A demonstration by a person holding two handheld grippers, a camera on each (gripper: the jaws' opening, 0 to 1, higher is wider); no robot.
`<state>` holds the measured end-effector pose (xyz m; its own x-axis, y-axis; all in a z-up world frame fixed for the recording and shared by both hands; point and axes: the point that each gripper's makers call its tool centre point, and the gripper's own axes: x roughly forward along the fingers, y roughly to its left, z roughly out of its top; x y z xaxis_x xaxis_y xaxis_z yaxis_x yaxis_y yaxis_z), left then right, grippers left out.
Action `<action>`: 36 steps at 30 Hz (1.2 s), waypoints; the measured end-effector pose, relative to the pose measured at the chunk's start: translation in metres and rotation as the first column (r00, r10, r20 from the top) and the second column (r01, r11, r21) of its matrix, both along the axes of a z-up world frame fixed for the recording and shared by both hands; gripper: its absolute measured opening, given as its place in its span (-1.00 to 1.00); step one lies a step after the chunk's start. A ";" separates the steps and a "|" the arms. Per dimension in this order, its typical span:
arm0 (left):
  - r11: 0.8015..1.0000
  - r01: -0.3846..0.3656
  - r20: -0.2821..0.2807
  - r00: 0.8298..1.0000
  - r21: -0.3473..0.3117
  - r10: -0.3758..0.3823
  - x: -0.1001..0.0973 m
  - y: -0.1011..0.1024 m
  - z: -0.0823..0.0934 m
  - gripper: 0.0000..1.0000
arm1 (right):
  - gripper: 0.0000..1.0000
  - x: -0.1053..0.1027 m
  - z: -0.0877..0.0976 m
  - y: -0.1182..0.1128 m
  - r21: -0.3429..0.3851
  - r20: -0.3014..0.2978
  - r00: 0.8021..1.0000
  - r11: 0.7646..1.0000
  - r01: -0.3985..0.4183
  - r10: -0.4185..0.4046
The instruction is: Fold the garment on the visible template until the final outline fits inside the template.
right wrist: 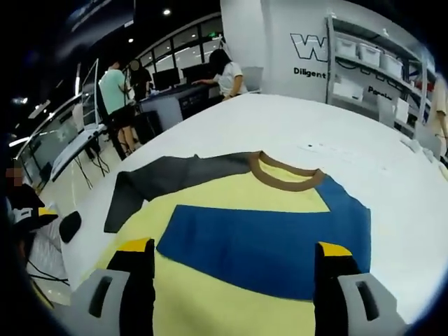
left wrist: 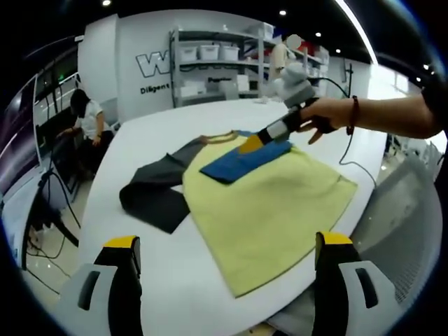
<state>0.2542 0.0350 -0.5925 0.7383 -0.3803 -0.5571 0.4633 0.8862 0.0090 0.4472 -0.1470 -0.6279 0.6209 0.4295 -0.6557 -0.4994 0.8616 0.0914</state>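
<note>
A yellow shirt point(left wrist: 273, 203) with a brown collar point(left wrist: 220, 138) lies flat on the white table point(left wrist: 154, 140). Its dark grey sleeve point(left wrist: 157, 192) stretches out to the left. Its blue sleeve point(left wrist: 241, 162) is folded across the chest. My left gripper point(left wrist: 227, 241) hovers open over the shirt's hem, holding nothing. My right gripper point(left wrist: 252, 143), in a person's hand, reaches down to the blue sleeve near the collar. In the right gripper view, the right gripper point(right wrist: 234, 250) is open above the blue sleeve point(right wrist: 259, 245), with the collar point(right wrist: 287, 178) and grey sleeve point(right wrist: 168, 178) beyond.
A black cable point(left wrist: 350, 157) trails from the right gripper over the table's right edge. Shelves with white bins point(left wrist: 210, 63) stand behind the table. People work at desks point(right wrist: 115, 87) to the left. Bare table point(right wrist: 350, 133) extends past the collar.
</note>
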 end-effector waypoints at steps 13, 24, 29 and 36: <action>1.000 0.000 -0.007 1.000 0.005 0.000 -0.001 0.003 -0.002 0.98 | 0.85 0.004 -0.005 -0.053 -0.031 -0.013 0.997 0.997 0.069 -0.070; 1.000 0.010 -0.015 1.000 0.007 -0.010 -0.001 0.000 -0.003 0.98 | 0.76 0.008 -0.018 -0.098 -0.011 -0.051 0.980 0.981 0.193 -0.193; 1.000 0.016 -0.018 1.000 0.010 -0.016 -0.001 -0.002 -0.004 0.98 | 0.57 0.008 -0.027 -0.116 -0.028 -0.058 0.971 0.973 0.230 -0.231; 1.000 0.013 -0.020 1.000 0.010 -0.012 0.000 -0.002 -0.004 0.98 | 0.11 0.007 -0.035 -0.131 -0.044 -0.061 0.960 0.961 0.272 -0.274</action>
